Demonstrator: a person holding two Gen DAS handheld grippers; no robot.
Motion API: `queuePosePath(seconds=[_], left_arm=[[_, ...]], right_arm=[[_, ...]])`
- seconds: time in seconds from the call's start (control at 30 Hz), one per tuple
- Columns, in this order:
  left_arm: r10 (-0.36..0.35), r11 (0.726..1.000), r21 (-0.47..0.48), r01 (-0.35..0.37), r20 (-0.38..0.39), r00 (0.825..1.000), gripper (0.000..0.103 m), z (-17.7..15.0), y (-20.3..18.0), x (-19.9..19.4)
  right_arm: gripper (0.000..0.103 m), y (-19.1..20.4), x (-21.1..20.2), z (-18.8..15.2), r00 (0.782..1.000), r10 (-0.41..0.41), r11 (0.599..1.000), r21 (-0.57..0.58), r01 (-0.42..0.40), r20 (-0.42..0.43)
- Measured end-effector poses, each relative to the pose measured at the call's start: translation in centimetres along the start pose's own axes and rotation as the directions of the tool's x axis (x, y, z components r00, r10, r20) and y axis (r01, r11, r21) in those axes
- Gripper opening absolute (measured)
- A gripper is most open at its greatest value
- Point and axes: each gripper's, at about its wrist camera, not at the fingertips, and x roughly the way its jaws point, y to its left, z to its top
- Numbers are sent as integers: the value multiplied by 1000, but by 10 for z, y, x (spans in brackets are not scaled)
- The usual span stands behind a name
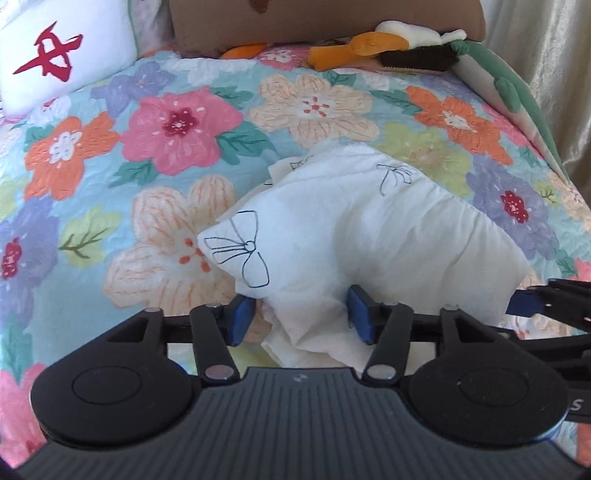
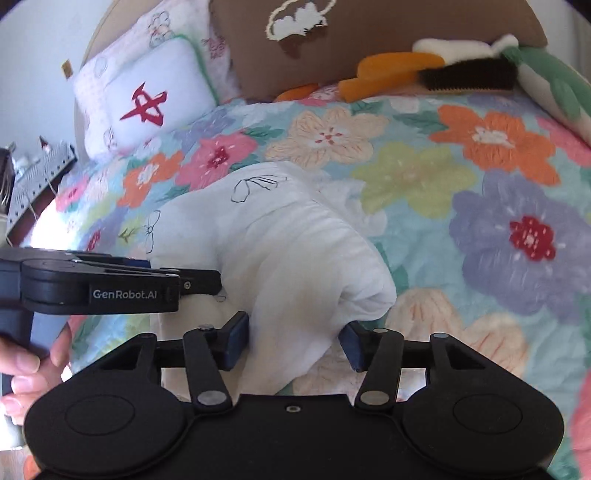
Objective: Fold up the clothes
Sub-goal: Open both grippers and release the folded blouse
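Note:
A white garment with black bow drawings lies bunched and partly folded on the floral bedspread. My left gripper is open, its blue pads either side of the garment's near edge, cloth between them. The garment also shows in the right wrist view. My right gripper is open with a thick fold of the cloth between its pads. The left gripper shows from the side at the left of that view, reaching onto the cloth, held by a hand.
A white cushion with a red mark, a brown cushion and plush toys sit at the head of the bed. A curtain hangs at the right. A bedside surface stands to the left.

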Motion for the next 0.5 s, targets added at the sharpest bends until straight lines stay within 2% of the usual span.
queuePosePath(seconds=[0.13,0.3,0.43,0.5], left_arm=[[44,999,-18,-44,-14,999,71,-3,1,-20],[134,991,10,-134,-103,986,73,-11,-9,-49],[114,993,3,-115,-116,987,74,-21,-15,-74],[109,994,-5,-110,-114,987,80,-25,-18,-84]], right_arm=[[60,-3,-21,0,998,-55,998,-15,55,-38],[65,4,-54,8,993,-115,986,-115,117,21],[76,7,-75,19,994,-89,986,-136,98,69],[77,9,-83,20,995,-62,987,-143,73,77]])
